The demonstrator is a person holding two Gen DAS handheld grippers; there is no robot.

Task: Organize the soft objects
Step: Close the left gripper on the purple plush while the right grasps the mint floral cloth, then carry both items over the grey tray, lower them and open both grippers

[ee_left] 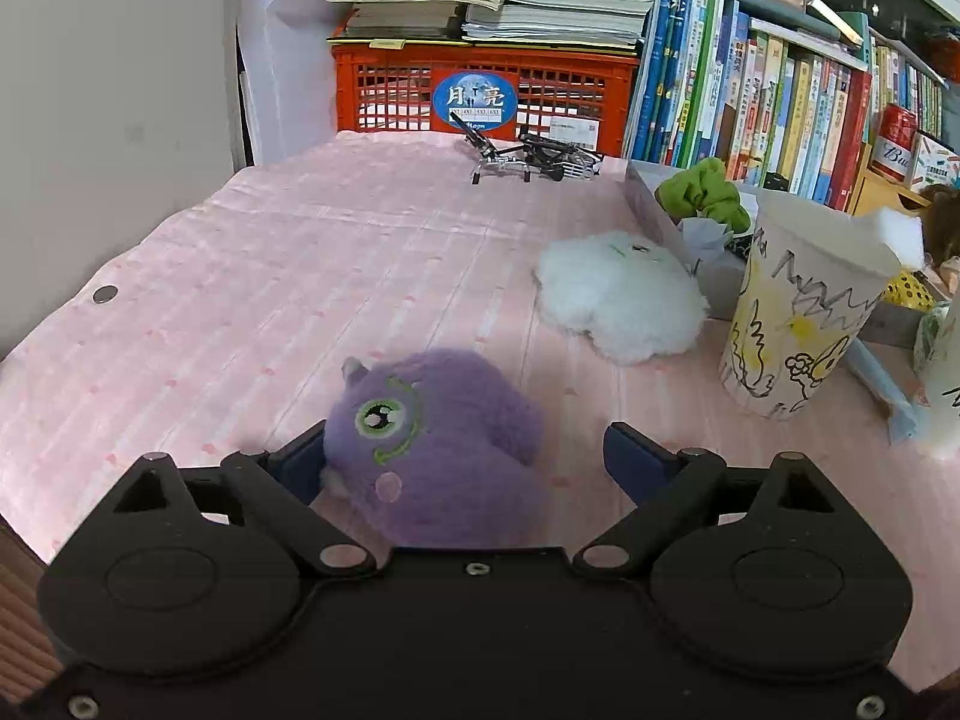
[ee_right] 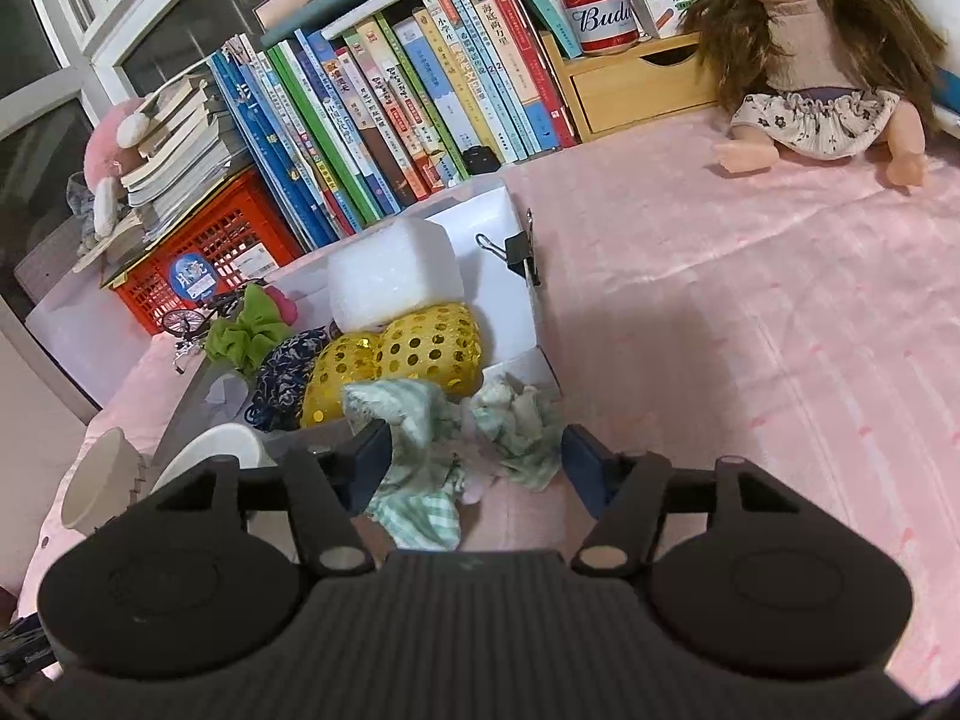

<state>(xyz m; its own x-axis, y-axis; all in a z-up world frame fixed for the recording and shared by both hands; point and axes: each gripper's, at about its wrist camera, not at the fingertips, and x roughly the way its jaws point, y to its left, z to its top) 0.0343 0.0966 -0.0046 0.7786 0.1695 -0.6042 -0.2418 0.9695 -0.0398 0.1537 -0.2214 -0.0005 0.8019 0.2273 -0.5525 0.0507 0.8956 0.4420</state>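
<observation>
A purple one-eyed plush (ee_left: 438, 450) lies on the pink cloth between the fingers of my left gripper (ee_left: 465, 438). The left pad touches it and the right pad stands well apart, so this gripper is open. A fluffy white plush (ee_left: 624, 300) lies further off to the right. My right gripper (ee_right: 475, 439) has a crumpled green checked cloth (ee_right: 432, 438) between its fingers, and both pads touch it. Just beyond is the white box (ee_right: 516, 324) holding a yellow sequined pouch (ee_right: 408, 354), a white foam block (ee_right: 390, 276), a green scrunchie (ee_right: 252, 330) and a dark patterned fabric (ee_right: 288, 366).
Drawn-on paper cups (ee_left: 798, 312) stand beside the box. A doll (ee_right: 822, 60) sits at the far right. A binder clip (ee_right: 519, 255) is on the box wall. A red crate (ee_left: 480, 90), a miniature bicycle (ee_left: 528, 159) and rows of books line the back.
</observation>
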